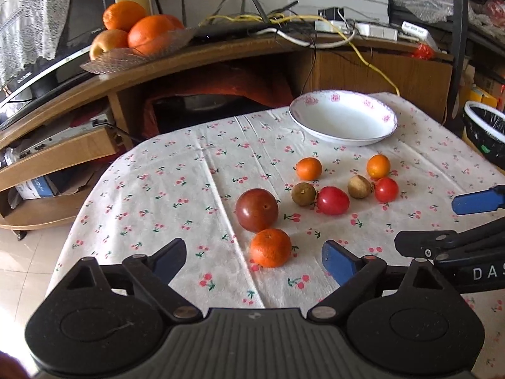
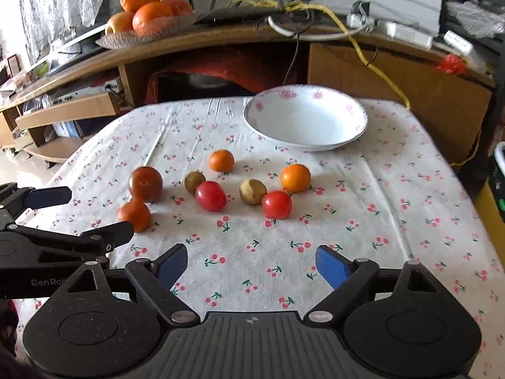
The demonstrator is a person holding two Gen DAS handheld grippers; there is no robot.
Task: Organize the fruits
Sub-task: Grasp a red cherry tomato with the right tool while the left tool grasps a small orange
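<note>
Under both my grippers lies a table whose white cloth point(image 2: 394, 189), creased and printed with small cherries, hangs over its edges. Both my left gripper point(image 1: 254, 260) and my right gripper point(image 2: 251, 263) hover above the near edge with jaws spread wide, gripping nothing. Eight small fruits point(image 2: 210, 195) sit loose mid-cloth: oranges, red tomatoes, brown ones, a dark plum point(image 1: 257, 210). Farther back stands a white bowl point(image 2: 347, 132) with pink flowers, holding nothing. Behind the table runs a curved wooden shelf point(image 1: 221, 52) carrying tangled cables point(image 1: 300, 25) and a glass dish of big oranges point(image 1: 142, 31). Pale floor tiles point(image 1: 28, 252) show at left.
</note>
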